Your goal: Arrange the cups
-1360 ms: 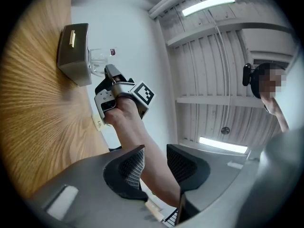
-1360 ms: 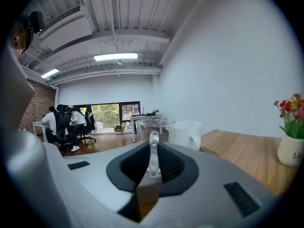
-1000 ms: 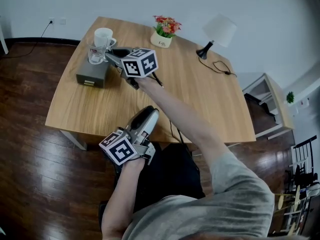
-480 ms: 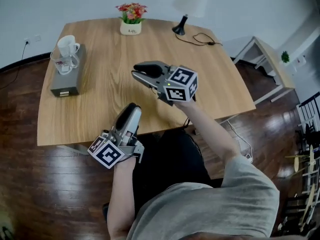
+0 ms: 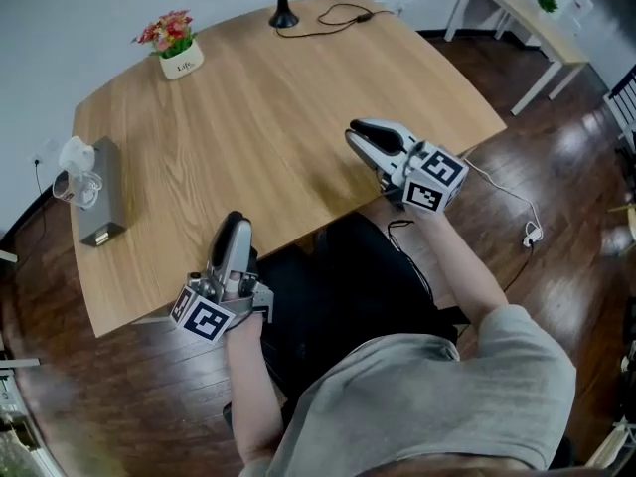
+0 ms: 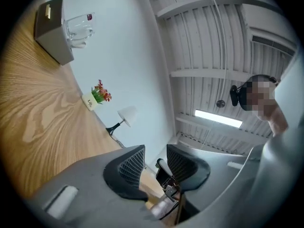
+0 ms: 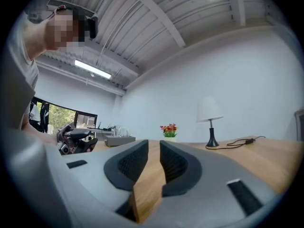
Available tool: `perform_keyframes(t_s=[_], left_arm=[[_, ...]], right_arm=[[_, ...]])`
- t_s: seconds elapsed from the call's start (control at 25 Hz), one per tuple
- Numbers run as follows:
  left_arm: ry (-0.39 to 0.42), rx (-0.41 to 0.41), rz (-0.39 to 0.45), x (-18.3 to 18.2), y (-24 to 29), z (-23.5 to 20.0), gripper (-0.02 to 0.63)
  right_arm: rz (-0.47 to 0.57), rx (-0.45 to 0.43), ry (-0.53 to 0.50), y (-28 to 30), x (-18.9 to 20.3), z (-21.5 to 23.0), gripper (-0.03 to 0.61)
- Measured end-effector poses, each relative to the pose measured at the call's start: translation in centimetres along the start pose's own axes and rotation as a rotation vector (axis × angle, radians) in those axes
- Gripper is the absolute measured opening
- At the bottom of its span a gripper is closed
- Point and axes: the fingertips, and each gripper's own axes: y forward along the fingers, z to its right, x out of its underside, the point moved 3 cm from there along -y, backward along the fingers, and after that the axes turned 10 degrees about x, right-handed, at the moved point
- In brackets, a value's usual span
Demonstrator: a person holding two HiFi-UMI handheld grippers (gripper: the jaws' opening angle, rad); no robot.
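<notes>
- Right gripper (image 5: pixel 360 132) has pulled well away from the cups: a second ago it reached over the grey box at the table's far left, and now it hovers above the near right edge, pointing level across the wood
- Its jaws have just been closing and now stand a narrow gap apart, with nothing between them; bare table top shows through the gap
- White mug (image 5: pixel 75 153) and clear glass cup (image 5: pixel 83 183) stand close together on top of the grey box (image 5: pixel 102 217), at the far left corner of the wooden table (image 5: pixel 278 117), well apart from both grippers; whether the two cups touch cannot be told
- Left gripper (image 5: pixel 235 224) sits at the table's near edge, tilted a little upward, jaws slightly apart and empty; it has shifted only a little
- Along the far side of the table are a small pot of red flowers (image 5: pixel 171 46) and a lamp base (image 5: pixel 284 14) with a trailing black cord
- Judging from this, the right gripper has let go and backed off, so the placing step looks finished; with both cups set on the box and no other cup in view, the arranging seems done or nearly so
</notes>
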Motion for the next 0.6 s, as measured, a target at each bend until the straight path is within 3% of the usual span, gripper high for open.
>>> perform_keyframes(t_s=[0.2,0.4,0.6], left_arm=[[0.023,0.026,-0.052,0.9,1.3,0.5,0.142],[-0.034,0.053,-0.031,1.7,1.6,0.8,0.143],[0.008,0.055,-0.095,2.7,2.5,1.4,0.143]], right_arm=[[0.092,0.021,0.025,-3.0,0.1,0.7,0.075],[0.073,-0.005,0.026,-4.3,1.5,-0.1,0.074],[0.091,-0.010,0.046,-4.6,1.0,-0.3,0.074]])
